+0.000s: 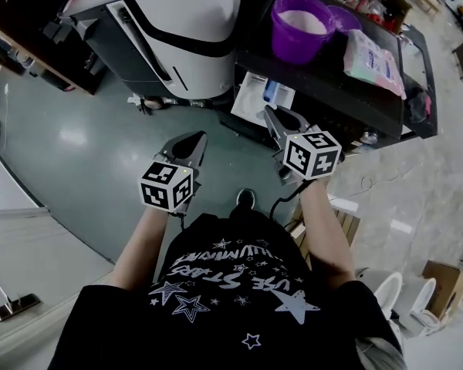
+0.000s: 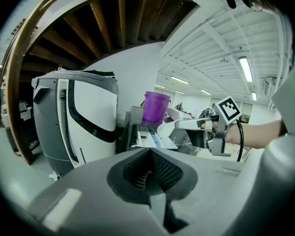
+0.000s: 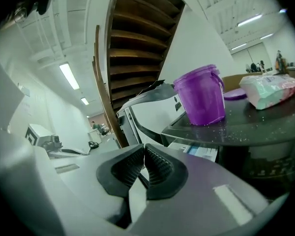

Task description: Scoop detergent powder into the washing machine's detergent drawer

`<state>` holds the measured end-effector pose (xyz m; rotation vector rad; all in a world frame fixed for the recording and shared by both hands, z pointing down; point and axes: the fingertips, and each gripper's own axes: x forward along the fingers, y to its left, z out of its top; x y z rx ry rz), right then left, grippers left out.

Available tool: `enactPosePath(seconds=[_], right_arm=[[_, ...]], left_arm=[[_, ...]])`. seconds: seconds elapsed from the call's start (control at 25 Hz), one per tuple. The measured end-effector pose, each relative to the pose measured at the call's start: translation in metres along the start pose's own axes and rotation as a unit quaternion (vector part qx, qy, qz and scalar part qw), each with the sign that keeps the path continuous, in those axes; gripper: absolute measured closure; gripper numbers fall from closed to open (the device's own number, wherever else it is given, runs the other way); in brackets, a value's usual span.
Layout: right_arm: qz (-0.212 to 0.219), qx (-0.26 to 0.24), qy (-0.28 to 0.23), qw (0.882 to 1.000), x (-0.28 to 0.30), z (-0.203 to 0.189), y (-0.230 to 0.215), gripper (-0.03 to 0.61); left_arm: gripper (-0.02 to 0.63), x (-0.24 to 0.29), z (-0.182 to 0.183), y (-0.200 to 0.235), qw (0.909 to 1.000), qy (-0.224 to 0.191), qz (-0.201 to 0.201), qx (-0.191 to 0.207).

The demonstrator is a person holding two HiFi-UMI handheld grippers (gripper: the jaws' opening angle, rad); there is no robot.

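Though closed, 2 tongs [image 1: 194, 143] [image 1: 278, 119], L+R (1 tub [image 1: 293, 46])

A purple tub [image 1: 289, 48] is seen standing upright and uncovered on the dark top of the washing machine [image 1: 324, 87], with white detergent powder [image 1: 302, 21] showing inside. Its purple lid [image 1: 346, 18] is laid just beside it. Stray powder is scattered over that surface. Below, the white detergent drawer [image 1: 251, 99] is pulled out, a blue compartment showing inside
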<state>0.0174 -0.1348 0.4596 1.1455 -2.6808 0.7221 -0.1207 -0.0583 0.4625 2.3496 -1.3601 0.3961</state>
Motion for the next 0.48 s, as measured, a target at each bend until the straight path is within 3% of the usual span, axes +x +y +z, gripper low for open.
enactPosePath(seconds=[0.48], right_arm=[[-0.014, 0.05, -0.04, 0.998, -0.062, -0.009, 0.063, 0.544]], left_arm=[[0.612, -0.08, -0.041, -0.015, 0.9997, -0.007, -0.007, -0.025]])
